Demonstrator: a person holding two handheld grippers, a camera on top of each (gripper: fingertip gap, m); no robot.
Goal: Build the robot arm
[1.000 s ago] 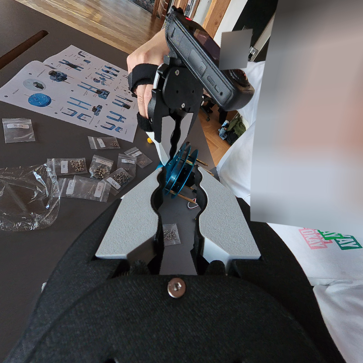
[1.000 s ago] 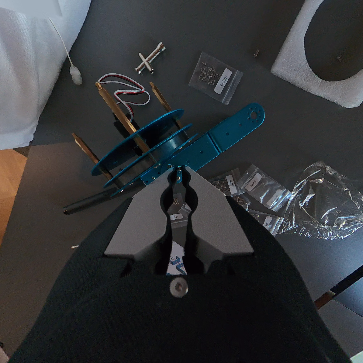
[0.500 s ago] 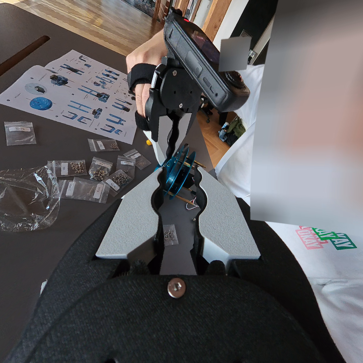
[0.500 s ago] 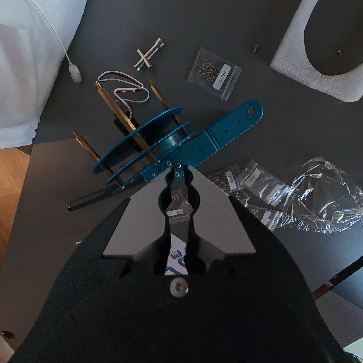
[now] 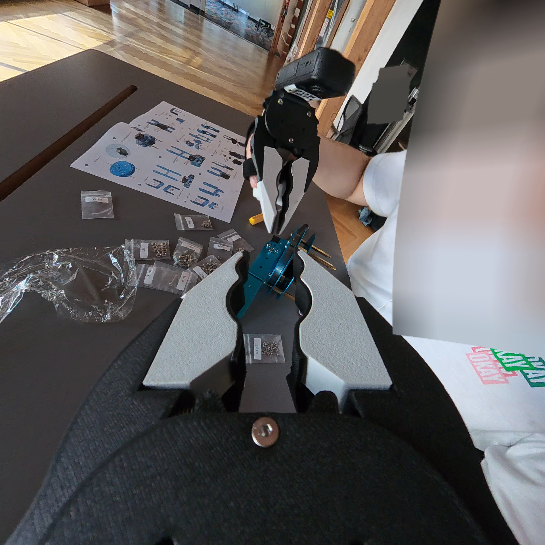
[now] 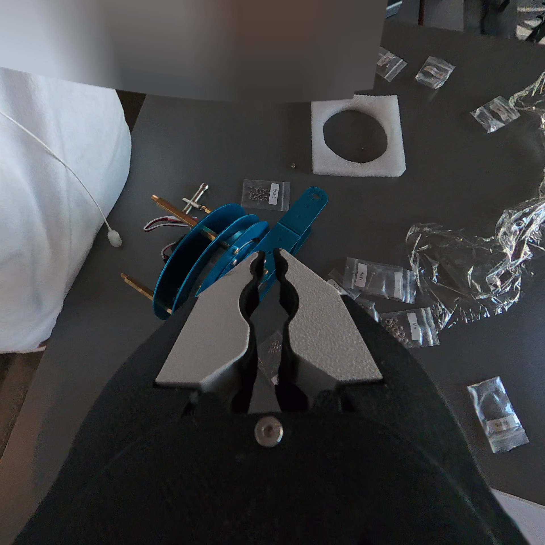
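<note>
Left wrist view: the left gripper (image 5: 269, 256) hangs above the dark table (image 5: 59, 354) with its grey fingers (image 5: 206, 318) spread apart and nothing between them; just past their tips lies the blue metal assembly (image 5: 267, 274), stacked discs on brass standoffs (image 5: 320, 259) with a flat blue bracket (image 6: 298, 227) fixed to it, near the table edge beside a person in a white shirt (image 5: 472, 413); a small clear bag of screws (image 5: 264, 348) lies on the table beneath the gap in the fingers; the right gripper (image 5: 275, 228), held in a hand (image 5: 253, 177), points down just above the assembly's far end, its fingers nearly closed and holding nothing; whether the tips touch the metal cannot be told. Right wrist view: the same narrow gap shows at the right gripper's tips, with the bracket seen through it; a cross-shaped metal wrench (image 6: 196, 200) and red-and-white wires (image 6: 165, 227) lie behind the discs; a white foam square with a round hole (image 6: 358, 168) sits farther toward the middle of the table; more small bags of hardware (image 5: 165, 259), crumpled clear plastic (image 5: 67, 283) and printed instruction sheets (image 5: 165, 159) spread toward the far side.
</note>
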